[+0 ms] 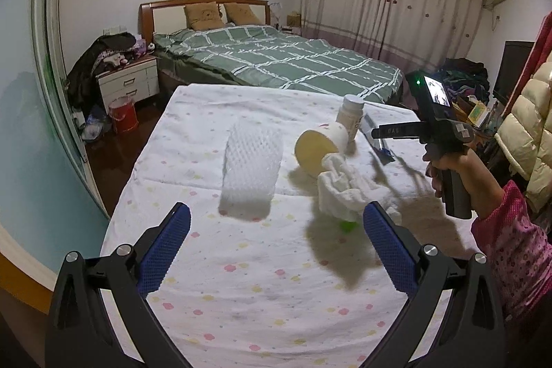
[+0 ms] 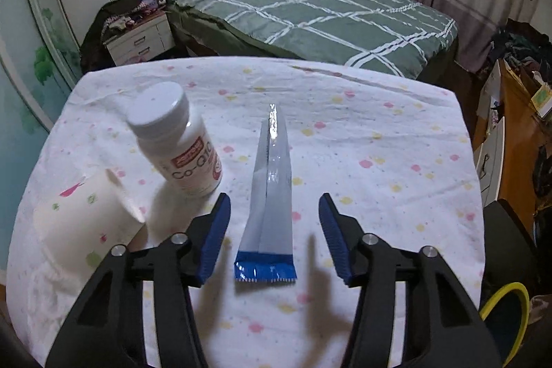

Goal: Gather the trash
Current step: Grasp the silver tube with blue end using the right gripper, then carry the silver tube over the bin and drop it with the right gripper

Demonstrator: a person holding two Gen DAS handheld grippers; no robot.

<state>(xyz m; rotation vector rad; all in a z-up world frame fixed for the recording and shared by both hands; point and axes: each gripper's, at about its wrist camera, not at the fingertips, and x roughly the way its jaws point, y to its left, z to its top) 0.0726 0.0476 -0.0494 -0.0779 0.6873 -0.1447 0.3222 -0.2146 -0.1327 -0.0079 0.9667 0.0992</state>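
Observation:
A silver wrapper [image 2: 272,175] with a blue end lies flat on the flowered tablecloth [image 2: 379,143]. My right gripper [image 2: 275,199] hovers open over it, a finger on each side, pads clear of it. Left of it stand a white pill bottle [image 2: 176,140] and a paper cup [image 2: 86,212] on its side. In the left wrist view my left gripper [image 1: 276,216] is open and holds nothing. Ahead of it lie a white foam net sleeve [image 1: 252,168], a crumpled white tissue [image 1: 345,188] over something green [image 1: 348,226], the cup [image 1: 321,147] and the bottle [image 1: 352,116].
A hand in a pink sleeve [image 1: 510,230] holds the right gripper [image 1: 376,132] at the table's right side. A yellow-rimmed dark bin [image 2: 507,309] sits below the table's right edge. A green bed [image 1: 293,61], a nightstand [image 1: 127,81] and a red bucket [image 1: 122,116] stand beyond.

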